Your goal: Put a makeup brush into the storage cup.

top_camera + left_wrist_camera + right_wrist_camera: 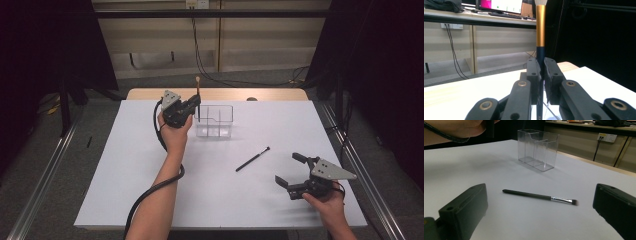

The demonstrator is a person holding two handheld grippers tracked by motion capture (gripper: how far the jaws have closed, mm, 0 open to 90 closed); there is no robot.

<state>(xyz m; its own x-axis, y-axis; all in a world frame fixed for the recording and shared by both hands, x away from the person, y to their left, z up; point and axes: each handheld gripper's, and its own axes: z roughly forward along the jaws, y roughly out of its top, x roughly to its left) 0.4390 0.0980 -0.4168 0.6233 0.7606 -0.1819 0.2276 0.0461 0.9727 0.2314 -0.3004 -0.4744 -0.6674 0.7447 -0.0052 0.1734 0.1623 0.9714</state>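
Two hands come in from the near edge of the table (125,200). On the right side, close to the near edge, the right gripper (291,171) rests low with its jaws wide apart and nothing between them. Just ahead of it, toward the middle of the table, a thin black brush (252,159) lies flat. From the right gripper view this brush (539,196) has a silver band and a small dark tip, and it lies well apart from the clear box (537,149).

Near the far edge, the left gripper (196,105) is clamped on a second brush (198,95) and holds it upright. In the left gripper view the brush (540,37) has a dark handle, a gold band and pale bristles on top. Its lower end points down at the left side of the clear box (215,121), but I cannot tell if it is inside yet.

Both brushes look light, thin and stiff. The smooth handle could slip or roll, so the best place to grab is the middle of the handle, not the soft bristles. The clear box looks light too and could tip if bumped.
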